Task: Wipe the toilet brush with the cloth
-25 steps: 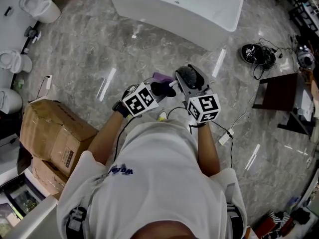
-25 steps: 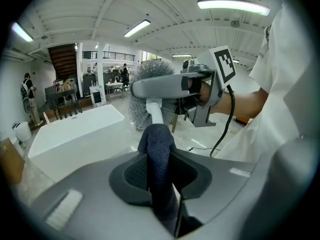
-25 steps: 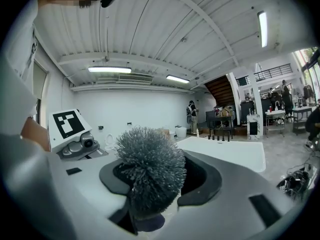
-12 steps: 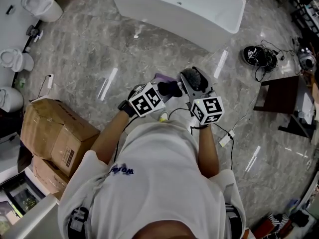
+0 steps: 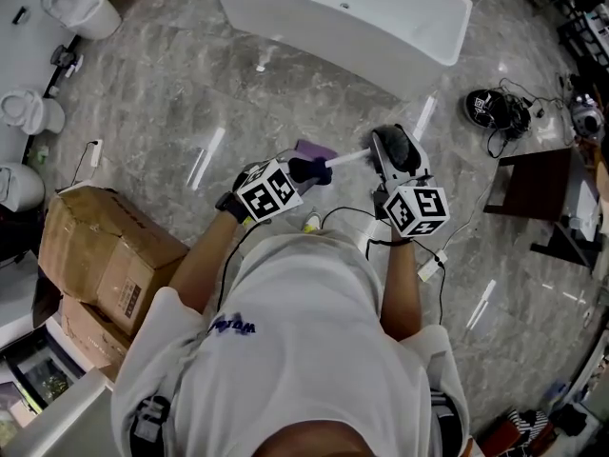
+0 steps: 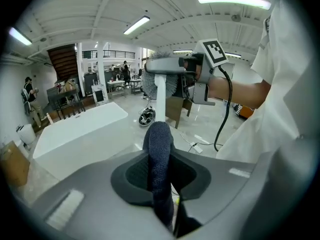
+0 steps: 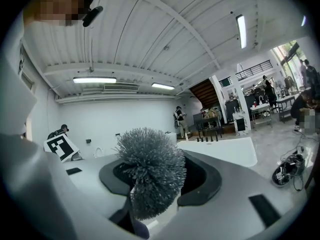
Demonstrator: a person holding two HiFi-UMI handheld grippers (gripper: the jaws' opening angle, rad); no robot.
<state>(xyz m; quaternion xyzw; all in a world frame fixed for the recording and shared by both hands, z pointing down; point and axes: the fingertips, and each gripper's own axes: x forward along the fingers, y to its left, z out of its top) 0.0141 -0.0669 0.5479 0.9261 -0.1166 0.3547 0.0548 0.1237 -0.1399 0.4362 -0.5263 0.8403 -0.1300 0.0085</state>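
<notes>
Over the floor (image 5: 190, 93) | left gripper (image 5: 300, 171) fingers (image 6: 85, 199) are pinching the cloth (image 6: 159, 154) tight | right gripper (image 7: 155, 186) fingers (image 7: 240, 194) are clamping the toilet brush (image 7: 150, 161).

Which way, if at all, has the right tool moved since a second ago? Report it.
Yes: the right tool moved right, toward the dark wooden side table.

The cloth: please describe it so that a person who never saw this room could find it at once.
Near the white bathtub stands a person with two grippers. The left gripper is shut on the cloth: a dark knitted fold, unlike the white-handled, grey-bristled brush beside it.
</notes>
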